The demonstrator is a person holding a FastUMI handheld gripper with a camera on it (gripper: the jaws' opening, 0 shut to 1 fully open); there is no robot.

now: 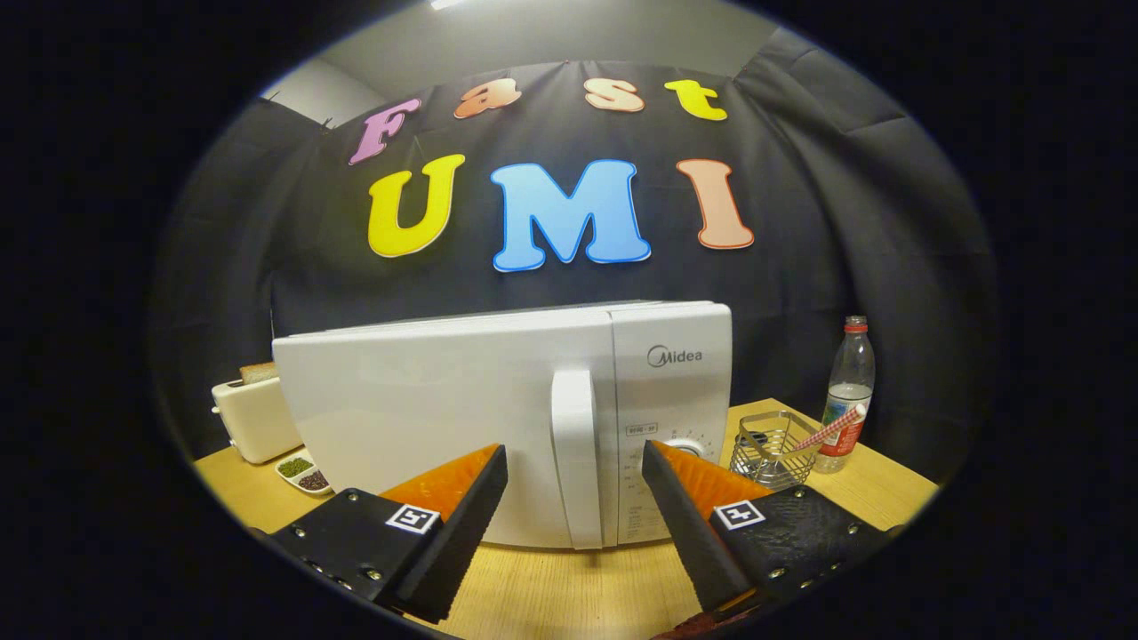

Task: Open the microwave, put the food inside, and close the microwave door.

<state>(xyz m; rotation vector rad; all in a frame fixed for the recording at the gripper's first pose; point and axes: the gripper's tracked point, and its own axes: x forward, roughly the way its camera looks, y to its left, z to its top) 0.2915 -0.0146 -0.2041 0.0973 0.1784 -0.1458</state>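
A white microwave (444,418) stands on the wooden table (569,587) with its door closed. Its tall vertical handle (575,453) runs down the door's right side, next to the control panel with a round knob (686,444). My gripper (574,464) is open, and its two fingertips flank the handle, a little in front of it. Nothing is held between the fingers. A small white dish (302,471) with green and dark food lies on the table left of the microwave.
A cream toaster (253,416) with a bread slice stands at the back left. Right of the microwave sit a wire basket (772,447) and a plastic bottle (847,396) with a red cap. Bare table lies in front of the microwave.
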